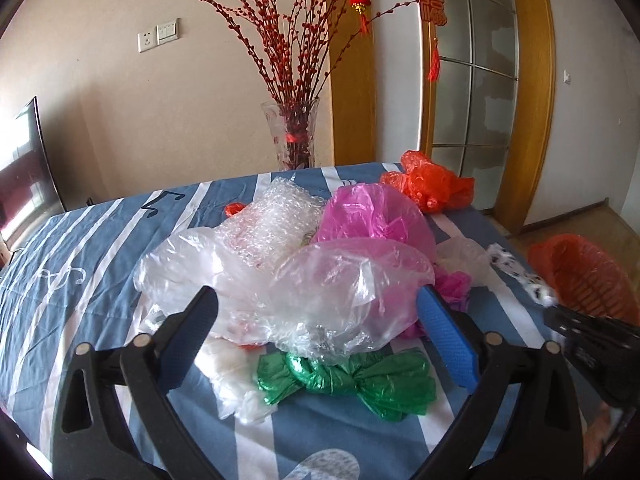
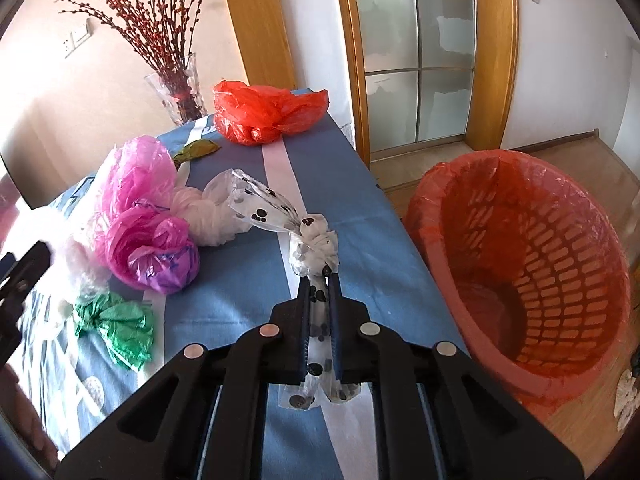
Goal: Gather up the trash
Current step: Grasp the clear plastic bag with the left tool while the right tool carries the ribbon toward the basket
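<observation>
Your right tongs [image 2: 320,276] are clamped on the spotted bag [image 2: 316,240] over the table [image 2: 360,208]; next, swing it to the bin [image 2: 520,264] at three o'clock. Your left tongs [image 1: 316,304] gape apart before the clear bag [image 1: 320,280].

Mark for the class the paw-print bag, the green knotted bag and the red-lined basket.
paw-print bag [image 2: 314,242]: right wrist view, on its knotted middle ahead of the shut right claw.
green knotted bag [image 1: 320,376]: left wrist view, on its central knot.
red-lined basket [image 2: 560,280]: right wrist view, on its slotted inner wall.
</observation>
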